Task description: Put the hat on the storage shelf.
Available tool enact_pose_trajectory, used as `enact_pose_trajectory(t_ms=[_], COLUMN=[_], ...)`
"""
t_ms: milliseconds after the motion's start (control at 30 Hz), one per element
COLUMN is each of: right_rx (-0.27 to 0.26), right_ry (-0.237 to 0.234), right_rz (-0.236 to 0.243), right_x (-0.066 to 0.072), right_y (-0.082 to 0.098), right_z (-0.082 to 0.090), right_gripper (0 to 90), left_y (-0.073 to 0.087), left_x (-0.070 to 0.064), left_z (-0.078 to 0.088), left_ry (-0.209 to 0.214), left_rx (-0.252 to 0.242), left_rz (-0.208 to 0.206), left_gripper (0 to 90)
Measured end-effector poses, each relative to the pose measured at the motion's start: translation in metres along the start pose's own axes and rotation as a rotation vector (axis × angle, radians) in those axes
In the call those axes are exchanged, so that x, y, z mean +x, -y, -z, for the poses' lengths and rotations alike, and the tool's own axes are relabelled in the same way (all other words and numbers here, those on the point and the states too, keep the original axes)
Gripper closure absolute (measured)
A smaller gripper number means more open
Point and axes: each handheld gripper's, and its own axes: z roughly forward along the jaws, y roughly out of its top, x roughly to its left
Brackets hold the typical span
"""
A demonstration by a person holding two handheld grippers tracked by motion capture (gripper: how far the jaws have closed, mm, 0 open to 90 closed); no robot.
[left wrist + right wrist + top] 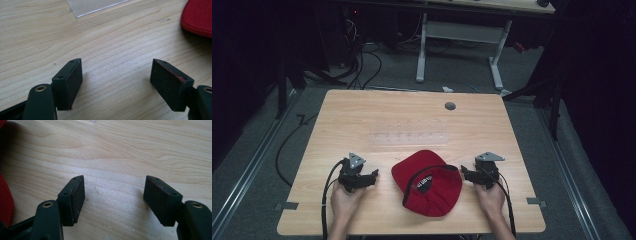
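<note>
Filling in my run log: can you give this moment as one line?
scene: red cap on table | left gripper: open, empty, left of cap | right gripper: open, empty, at cap's right edge

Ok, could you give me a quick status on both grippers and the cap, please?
Left gripper open, empty. Right gripper open, empty, beside the red cap. Cap flat on table, untouched. Nothing in the way.

The pale wooden table [362, 115] is evenly lit from above while the surrounding room lies dark. The high view is soft; both gripper views are sharp, with soft shadows beneath the jaws.
</note>
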Motion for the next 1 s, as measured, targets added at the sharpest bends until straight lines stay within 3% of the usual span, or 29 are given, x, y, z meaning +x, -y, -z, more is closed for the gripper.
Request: enact_pose_trajectory(t_ms=[767,1000], right_rx=[0.015,0.008], right_ry=[0.004,0.022], right_rz=[-0.002,-0.014], right_x=[-0.0009,-0.0021], right_y=[-0.0007,0.0017], right_z=[0.0017,0.0045], right_gripper=[34.8,41.2], left_y=[-0.0004,-0.0005], left_x=[0.0002,0.0004], left_z=[0.0002,0.0002], left_ry=[0.000,0.001], left_rx=[0.001,0.002], left_rz=[0.004,0.004], left_gripper=[26.4,26.6])
